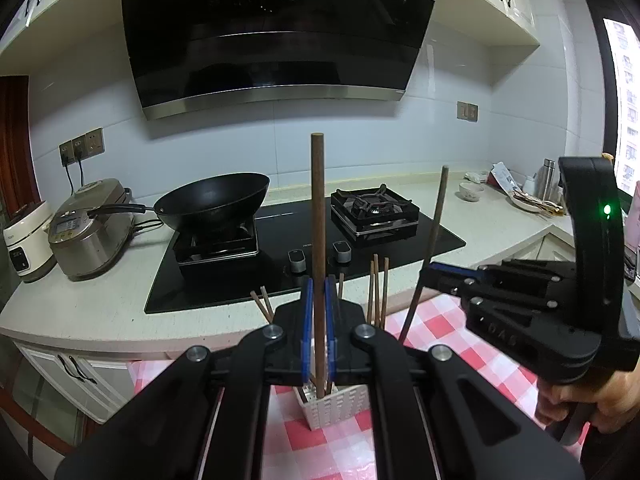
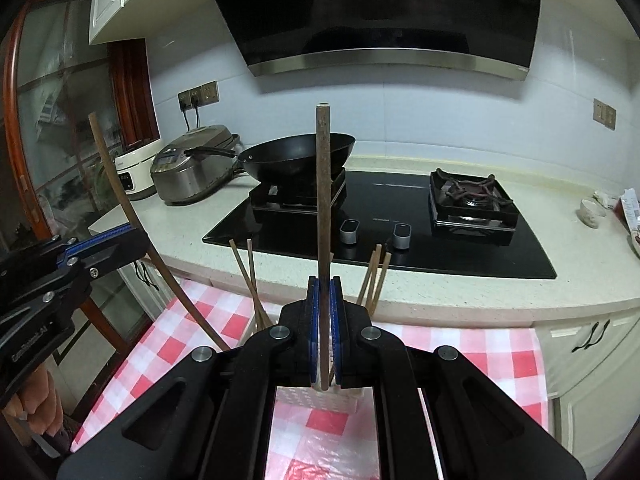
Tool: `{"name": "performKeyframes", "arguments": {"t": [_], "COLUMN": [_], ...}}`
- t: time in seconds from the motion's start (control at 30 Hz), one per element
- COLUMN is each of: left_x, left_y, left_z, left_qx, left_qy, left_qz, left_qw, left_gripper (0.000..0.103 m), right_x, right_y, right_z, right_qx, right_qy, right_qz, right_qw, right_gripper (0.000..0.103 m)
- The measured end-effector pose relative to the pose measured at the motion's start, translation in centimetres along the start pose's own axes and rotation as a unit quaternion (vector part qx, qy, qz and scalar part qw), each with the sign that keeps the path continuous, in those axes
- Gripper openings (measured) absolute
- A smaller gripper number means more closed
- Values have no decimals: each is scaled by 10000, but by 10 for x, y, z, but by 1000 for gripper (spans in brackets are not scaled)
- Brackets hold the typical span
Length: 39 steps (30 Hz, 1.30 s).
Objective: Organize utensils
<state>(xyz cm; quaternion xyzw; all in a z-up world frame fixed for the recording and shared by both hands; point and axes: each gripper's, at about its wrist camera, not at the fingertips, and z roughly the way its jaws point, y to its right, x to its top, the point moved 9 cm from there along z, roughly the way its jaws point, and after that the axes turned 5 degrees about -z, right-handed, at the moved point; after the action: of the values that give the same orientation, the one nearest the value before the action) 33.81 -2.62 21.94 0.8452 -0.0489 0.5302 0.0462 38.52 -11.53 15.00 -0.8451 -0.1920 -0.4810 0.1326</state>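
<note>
My left gripper (image 1: 319,288) is shut on a dark brown chopstick (image 1: 319,216) that stands upright, its lower end in a white perforated holder (image 1: 332,404) on the red-checked cloth. My right gripper (image 2: 325,292) is shut on another chopstick (image 2: 323,184), also upright over the white holder (image 2: 320,398). Several more chopsticks (image 1: 378,292) stick up from the holder behind the jaws; they also show in the right wrist view (image 2: 374,280). The right gripper (image 1: 434,270) appears in the left wrist view holding its chopstick (image 1: 432,240). The left gripper (image 2: 136,236) shows at left in the right wrist view.
A black hob (image 1: 280,256) with a wok (image 1: 212,200) and a bare burner (image 1: 374,210) lies on the counter behind. A rice cooker (image 1: 92,228) stands at left. A bowl (image 1: 471,191) and a plate of utensils (image 1: 534,202) sit at far right. The checked cloth (image 2: 480,356) covers the table.
</note>
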Motion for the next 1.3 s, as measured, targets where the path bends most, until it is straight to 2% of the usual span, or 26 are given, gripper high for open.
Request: {"name": "performKeyframes", "arguments": {"t": [0.33, 0.77, 1.0, 1.07, 1.1, 1.13, 1.3], "left_x": [-1, -57, -85, -91, -92, -92, -90], "left_y": [-6, -22, -27, -29, -29, -29, -30], "left_z": [44, 106, 132, 138, 139, 140, 136], "left_qx": [100, 202, 190, 179, 174, 163, 153], "left_qy": [-168, -829, -1296, -1389, -1392, -1389, -1303], "left_qz": [-49, -191, -282, -282, -277, -269, -319], "left_qw": [9998, 9962, 9910, 9897, 9897, 9898, 9908], "left_gripper": [6, 6, 6, 14, 24, 29, 31], "right_x": [-4, -37, -55, -58, -59, -58, -48], "right_y": [0, -2, -6, -5, -4, -3, 7], "right_z": [41, 87, 112, 118, 119, 118, 107], "right_qx": [99, 208, 262, 227, 233, 242, 126], "right_qy": [-182, -631, -998, -1045, -1035, -1003, -790], "right_qz": [123, 247, 225, 207, 228, 252, 284], "right_qw": [9997, 9975, 9944, 9941, 9941, 9943, 9964], "right_gripper": [7, 7, 8, 8, 8, 8, 10]}}
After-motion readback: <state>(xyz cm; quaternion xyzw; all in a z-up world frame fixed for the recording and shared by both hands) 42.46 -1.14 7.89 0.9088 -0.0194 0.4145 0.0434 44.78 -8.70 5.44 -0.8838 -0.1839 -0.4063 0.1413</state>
